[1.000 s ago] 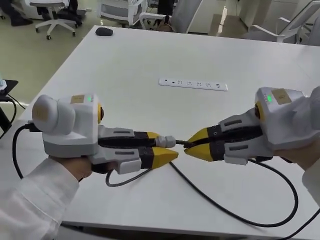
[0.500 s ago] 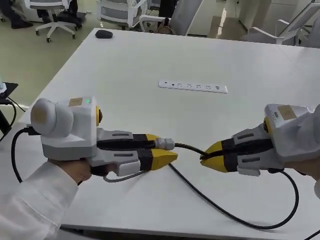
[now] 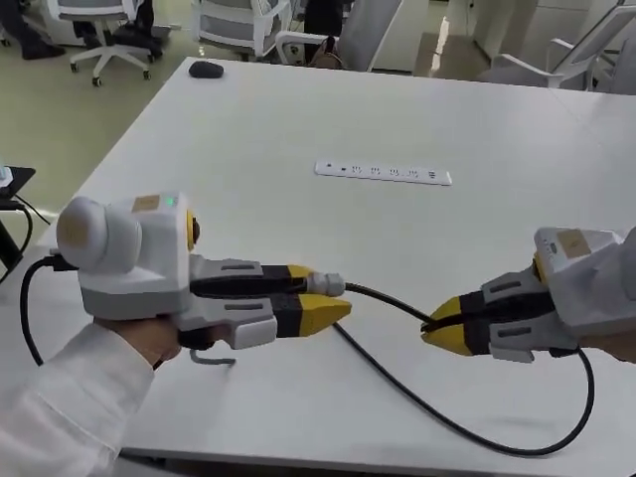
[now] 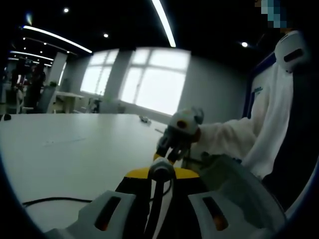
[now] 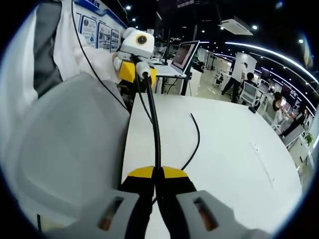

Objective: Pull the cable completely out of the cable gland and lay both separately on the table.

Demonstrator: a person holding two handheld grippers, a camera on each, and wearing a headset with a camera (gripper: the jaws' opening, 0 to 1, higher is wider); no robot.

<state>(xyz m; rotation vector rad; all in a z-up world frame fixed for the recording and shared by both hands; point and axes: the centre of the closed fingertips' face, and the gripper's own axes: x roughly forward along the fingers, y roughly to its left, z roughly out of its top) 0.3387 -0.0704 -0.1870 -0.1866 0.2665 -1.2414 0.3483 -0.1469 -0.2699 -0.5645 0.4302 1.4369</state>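
My left gripper (image 3: 333, 298) is shut on a small pale grey cable gland (image 3: 326, 284), held above the white table (image 3: 298, 129). A black cable (image 3: 383, 295) runs out of the gland's tip to my right gripper (image 3: 433, 331), which is shut on it about a hand's width away. In the right gripper view the cable (image 5: 152, 119) stretches straight from my yellow jaws to the gland (image 5: 142, 67) in the other gripper. In the left gripper view the gland (image 4: 161, 171) sits between my jaws. The cable's loose part (image 3: 467, 429) loops over the table toward the front right.
A white power strip (image 3: 383, 172) lies in the middle of the table. A black mouse (image 3: 206, 69) rests at the far left corner. Office chairs (image 3: 234, 20) stand beyond the far edge. A device cable (image 3: 25, 298) hangs off the left side.
My right gripper has moved right and slightly down, away from the left one, drawing more black cable out of the gland. The left gripper has stayed almost still.
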